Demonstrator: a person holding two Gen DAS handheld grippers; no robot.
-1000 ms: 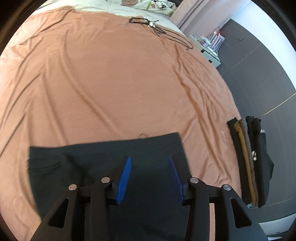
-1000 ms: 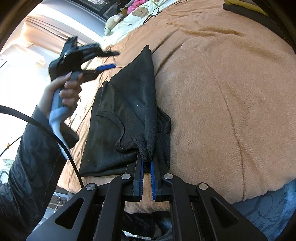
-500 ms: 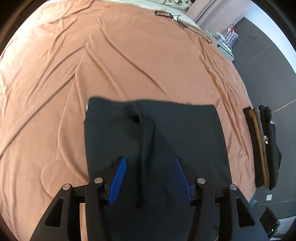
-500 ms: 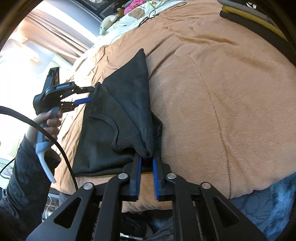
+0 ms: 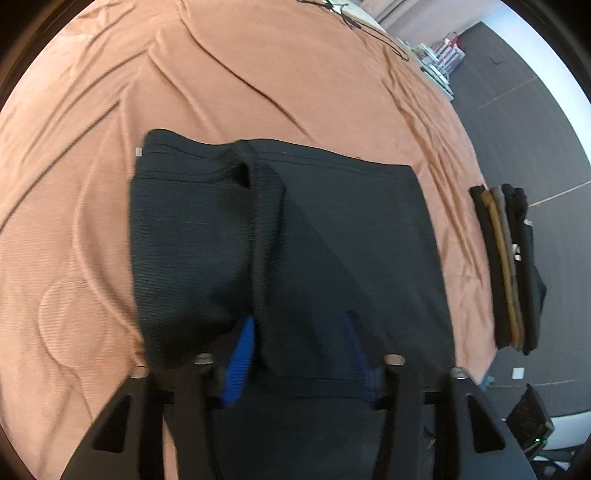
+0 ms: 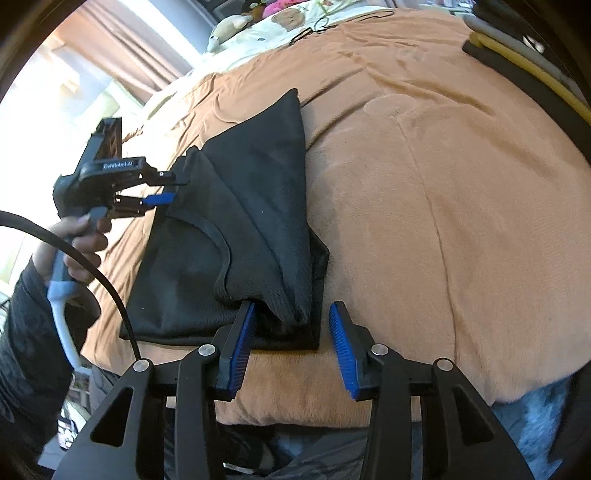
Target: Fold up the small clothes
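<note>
A small black mesh garment (image 5: pixel 332 240) lies partly folded on the orange bedspread (image 5: pixel 258 74); it also shows in the right wrist view (image 6: pixel 243 229). My left gripper (image 5: pixel 299 350) is open, its blue pads astride the garment's near edge; in the right wrist view it (image 6: pixel 173 190) is at the garment's far left corner. My right gripper (image 6: pixel 291 332) is open, its jaws on either side of the garment's near folded corner, which lies on the bed.
A stack of folded dark and tan clothes (image 5: pixel 509 266) sits at the bed's right edge, also at the top right of the right wrist view (image 6: pixel 524 62). Black hangers (image 5: pixel 354 18) lie at the far end. Pillows and plush toys (image 6: pixel 258 22) are beyond.
My right gripper opened and let go of the garment's corner, which now rests on the bed. My left gripper moved in low over the garment's opposite edge.
</note>
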